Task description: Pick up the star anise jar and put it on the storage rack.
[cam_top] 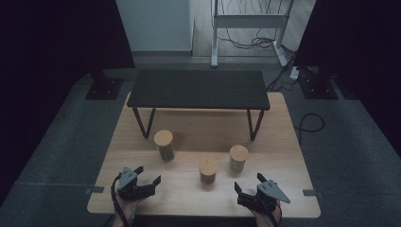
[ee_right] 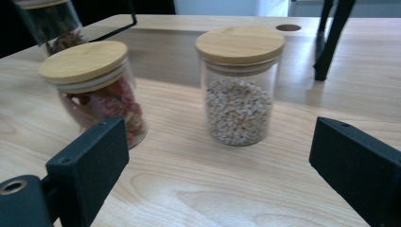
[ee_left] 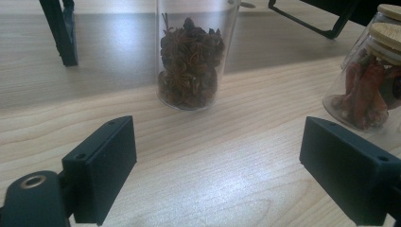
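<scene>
The left gripper (cam_top: pixel 144 178) hovers low with its jaws spread wide and empty; the star anise jar (ee_left: pixel 191 59) stands ahead of its fingertips, apart. The chilli jar (ee_right: pixel 94 90) sits between both grippers. The right gripper (cam_top: pixel 246 185) gapes empty too, the grain jar (ee_right: pixel 239 85) just beyond its fingertips.

A black bench (cam_top: pixel 197 89) stands across the wooden table (cam_top: pixel 283 142).

Three jars on table (cam_top: pixel 288 189) – star-anise jar (cam_top: pixel 164 144) left, chilli jar (cam_top: pixel 208 170) middle, grain jar (cam_top: pixel 239 158) right; shelf (cam_top: pixel 198 89) behind.
</scene>
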### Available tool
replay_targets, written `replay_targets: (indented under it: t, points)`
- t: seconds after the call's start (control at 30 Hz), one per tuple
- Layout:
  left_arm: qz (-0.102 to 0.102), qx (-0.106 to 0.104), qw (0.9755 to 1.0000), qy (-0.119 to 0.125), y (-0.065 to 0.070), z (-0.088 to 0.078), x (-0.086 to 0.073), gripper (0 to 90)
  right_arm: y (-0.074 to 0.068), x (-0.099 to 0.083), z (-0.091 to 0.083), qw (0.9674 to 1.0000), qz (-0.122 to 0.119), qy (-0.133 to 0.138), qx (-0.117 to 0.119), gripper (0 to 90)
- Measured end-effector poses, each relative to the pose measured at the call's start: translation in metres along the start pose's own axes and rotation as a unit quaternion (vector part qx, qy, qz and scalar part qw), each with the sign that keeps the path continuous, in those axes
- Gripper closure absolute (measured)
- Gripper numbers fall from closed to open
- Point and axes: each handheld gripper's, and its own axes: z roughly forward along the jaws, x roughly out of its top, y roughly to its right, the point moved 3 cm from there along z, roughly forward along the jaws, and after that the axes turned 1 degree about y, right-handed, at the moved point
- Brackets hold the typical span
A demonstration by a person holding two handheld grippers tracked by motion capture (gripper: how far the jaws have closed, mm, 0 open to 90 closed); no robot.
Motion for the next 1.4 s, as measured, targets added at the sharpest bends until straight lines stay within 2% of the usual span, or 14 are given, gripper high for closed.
replay_targets:
  t: [0.07,0.27,0.33,0.47,0.77,1.0,1.17,1.4]
  points:
    - [0.001,-0.001,1.0000,0.000,0.000,0.000,0.000,11.1,-0.002,0.001,-0.001,1.0000,-0.006,0.001,0.005,4.5]
    - [0.011,-0.002,0.9999,0.003,0.001,-0.003,0.001,10.7,-0.003,0.001,-0.003,0.9999,-0.012,0.002,0.001,4.3]
    - [0.009,-0.004,0.9999,0.006,0.000,-0.003,0.002,10.5,-0.002,0.001,-0.003,0.9999,-0.015,0.003,-0.001,4.3]
    - [0.000,-0.006,0.9999,0.011,-0.004,-0.004,0.002,10.4,0.002,0.000,-0.004,0.9999,-0.002,0.003,-0.010,4.2]
    - [0.008,-0.009,0.9999,0.009,0.003,-0.002,0.006,9.6,0.007,0.000,-0.005,0.9999,0.006,0.005,-0.011,4.2]
    - [0.017,-0.006,0.9998,0.013,0.003,0.003,0.014,9.4,0.004,-0.001,-0.006,0.9999,0.011,0.005,-0.011,4.2]
    - [0.008,-0.008,0.9999,0.002,-0.001,0.008,0.016,9.6,0.002,0.000,-0.003,0.9999,0.010,0.003,-0.007,4.2]
    - [0.022,-0.007,0.9997,0.000,0.000,0.020,0.024,9.3,-0.001,-0.001,-0.007,0.9999,0.007,0.005,-0.010,4.2]
